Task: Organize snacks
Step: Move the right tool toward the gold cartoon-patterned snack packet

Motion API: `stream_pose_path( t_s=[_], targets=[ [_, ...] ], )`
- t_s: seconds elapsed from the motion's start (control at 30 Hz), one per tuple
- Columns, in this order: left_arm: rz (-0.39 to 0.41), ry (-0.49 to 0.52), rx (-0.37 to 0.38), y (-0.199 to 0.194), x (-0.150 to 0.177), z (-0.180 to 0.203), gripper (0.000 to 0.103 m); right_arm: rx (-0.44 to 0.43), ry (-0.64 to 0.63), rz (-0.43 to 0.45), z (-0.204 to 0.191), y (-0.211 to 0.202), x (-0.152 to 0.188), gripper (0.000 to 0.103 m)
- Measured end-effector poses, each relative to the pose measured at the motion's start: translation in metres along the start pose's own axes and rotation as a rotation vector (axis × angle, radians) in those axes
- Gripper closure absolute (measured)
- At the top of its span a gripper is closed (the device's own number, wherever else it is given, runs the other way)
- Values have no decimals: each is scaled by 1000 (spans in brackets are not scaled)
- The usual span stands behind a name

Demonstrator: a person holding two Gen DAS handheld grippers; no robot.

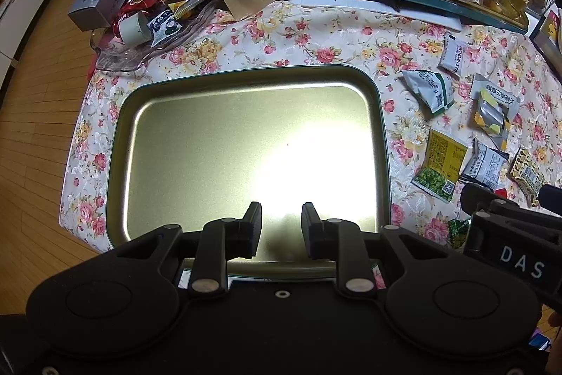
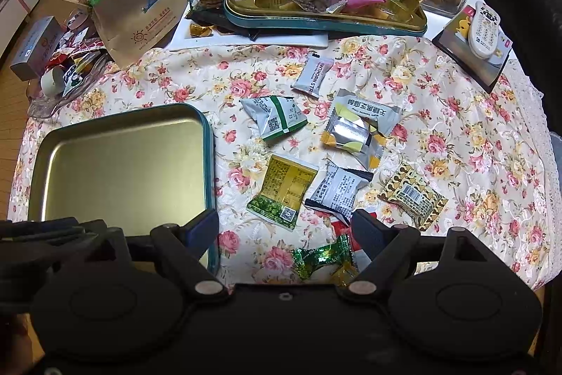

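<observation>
gold tin tray (image 1: 246, 143) sits empty on a floral tablecloth (image 2: 456, 129), left gripper (image 1: 281, 227) hovering over it part-open, holding nothing. right gripper (image 2: 284, 231) spreads wide above a green candy (image 2: 321, 260); snack packets (image 2: 286, 190) lie scattered beside the tray, a cluttered tin (image 2: 316, 20) behind.

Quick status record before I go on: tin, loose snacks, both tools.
tin tray: nothing in it, on the floral cloth
loose snack packets: seven or so, on the cloth right of the tray
nearest packet: green candy wrapper, by the right tool
left tool: open, holding nothing, over the tray
right tool: open, holding nothing
</observation>
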State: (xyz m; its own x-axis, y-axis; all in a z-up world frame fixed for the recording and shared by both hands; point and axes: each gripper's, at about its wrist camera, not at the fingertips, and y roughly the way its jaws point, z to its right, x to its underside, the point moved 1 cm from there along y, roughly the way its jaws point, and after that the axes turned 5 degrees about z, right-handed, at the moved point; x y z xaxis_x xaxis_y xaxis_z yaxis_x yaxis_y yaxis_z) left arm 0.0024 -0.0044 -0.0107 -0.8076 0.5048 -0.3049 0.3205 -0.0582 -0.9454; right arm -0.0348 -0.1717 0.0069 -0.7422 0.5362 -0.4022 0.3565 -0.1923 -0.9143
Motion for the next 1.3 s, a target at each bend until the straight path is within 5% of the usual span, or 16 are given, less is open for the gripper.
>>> stream_pose_path(
  t_s=[0.37,0.63,1.0,1.3],
  targets=[
    [-12,-16,14,1,-3,4,71,6,21,-8,8,2,-2,18],
    [82,-20,-4,-10,-10,14,71,49,147,-22,52,8,-13,27],
    [111,54,118,-17,-9,64,70,64,331,-54,123,19,-10,28],
    [6,84,252,-14,-11,103,70,115,345,-116,160,55,-3,30]
  ],
)
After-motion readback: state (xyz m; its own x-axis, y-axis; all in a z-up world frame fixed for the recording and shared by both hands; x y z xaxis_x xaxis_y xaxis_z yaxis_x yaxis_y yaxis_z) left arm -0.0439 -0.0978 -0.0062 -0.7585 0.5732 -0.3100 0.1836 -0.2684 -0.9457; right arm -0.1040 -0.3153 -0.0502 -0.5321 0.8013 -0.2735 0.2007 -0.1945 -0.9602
